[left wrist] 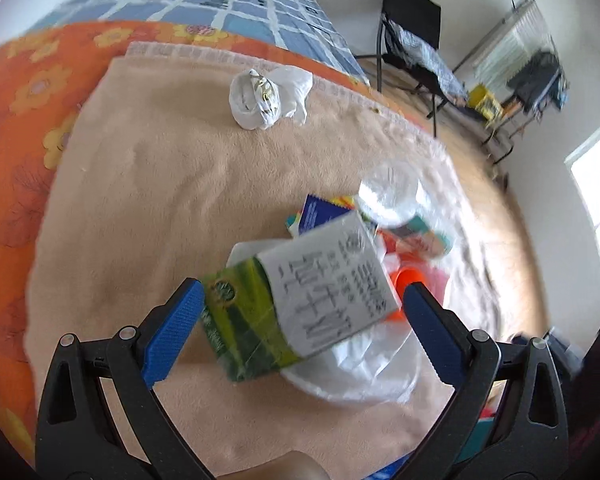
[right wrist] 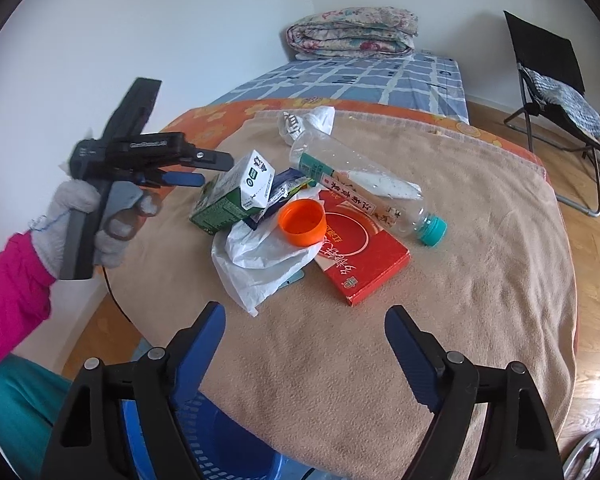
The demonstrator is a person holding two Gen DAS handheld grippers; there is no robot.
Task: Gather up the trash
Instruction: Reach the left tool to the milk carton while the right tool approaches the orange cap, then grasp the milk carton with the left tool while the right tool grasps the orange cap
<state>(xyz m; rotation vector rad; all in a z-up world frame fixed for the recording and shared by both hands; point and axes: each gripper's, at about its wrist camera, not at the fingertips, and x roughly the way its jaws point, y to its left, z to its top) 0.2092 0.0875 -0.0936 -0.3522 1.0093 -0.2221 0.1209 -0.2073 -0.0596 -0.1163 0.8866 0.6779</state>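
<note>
counting one carton (right wrist: 236,192), one bottle (right wrist: 364,184), one box (right wrist: 364,264)

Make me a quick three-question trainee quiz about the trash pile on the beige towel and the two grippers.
1. True or false: the left gripper is clamped shut on the green carton.
2. The orange cap lies on: A) the red box, B) the blue basket, C) the folding chair.
3. What colour is the cap on the clear bottle?

Key: 1 false, its jaws stand open around the carton; 2 A; 3 teal.
</note>
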